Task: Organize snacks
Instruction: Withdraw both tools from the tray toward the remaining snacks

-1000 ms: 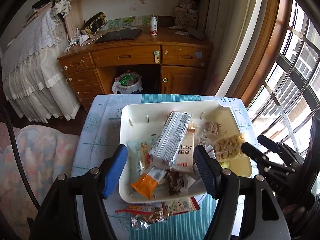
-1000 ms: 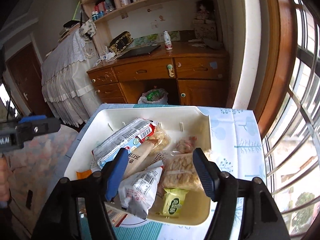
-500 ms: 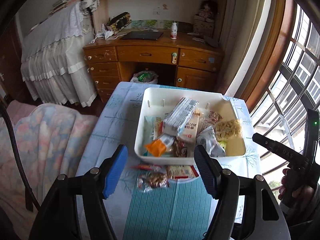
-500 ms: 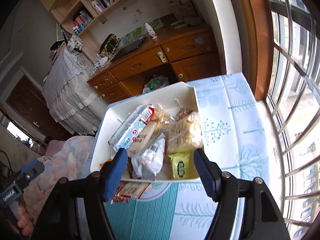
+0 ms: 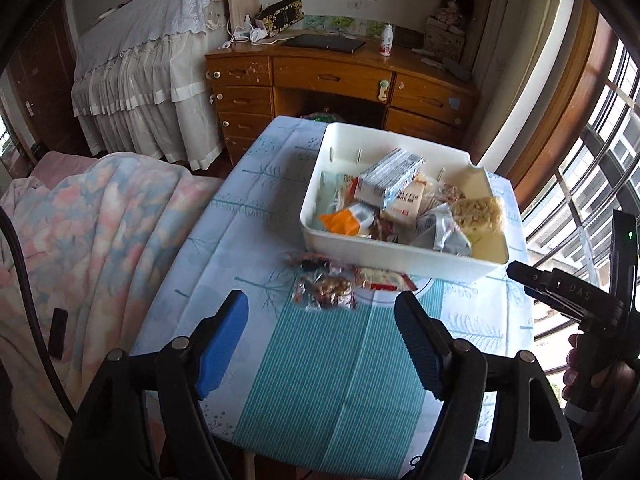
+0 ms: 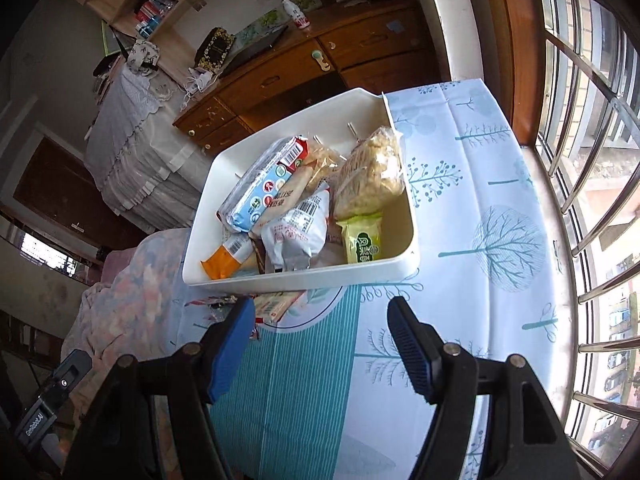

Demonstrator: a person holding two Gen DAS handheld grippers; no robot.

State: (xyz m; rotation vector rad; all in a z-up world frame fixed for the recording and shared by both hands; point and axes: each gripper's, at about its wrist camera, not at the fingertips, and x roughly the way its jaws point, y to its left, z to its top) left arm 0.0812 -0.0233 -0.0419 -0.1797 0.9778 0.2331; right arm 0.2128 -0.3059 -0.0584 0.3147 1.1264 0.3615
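A white bin (image 5: 404,262) (image 6: 312,274) stands on the table, filled with several snack packs: a long blue-and-white pack (image 5: 390,178) (image 6: 262,190), an orange pack (image 5: 344,220) (image 6: 224,258), a clear bag of yellow puffs (image 5: 478,210) (image 6: 370,172) and a green pack (image 6: 362,238). A nut packet (image 5: 326,290) and a red-and-white packet (image 5: 380,280) (image 6: 276,304) lie on the table in front of the bin. My left gripper (image 5: 320,346) is open and empty above the table's near part. My right gripper (image 6: 322,346) is open and empty, short of the bin.
The table wears a tree-print cloth with a teal striped mat (image 5: 340,384). A blanket-covered seat (image 5: 80,240) lies left of the table. A wooden desk (image 5: 340,80) stands behind, and windows (image 6: 592,200) run along the right side.
Both grippers have pulled back and up from the bin, which now looks smaller and farther. The two packets in front of the bin lie as before.
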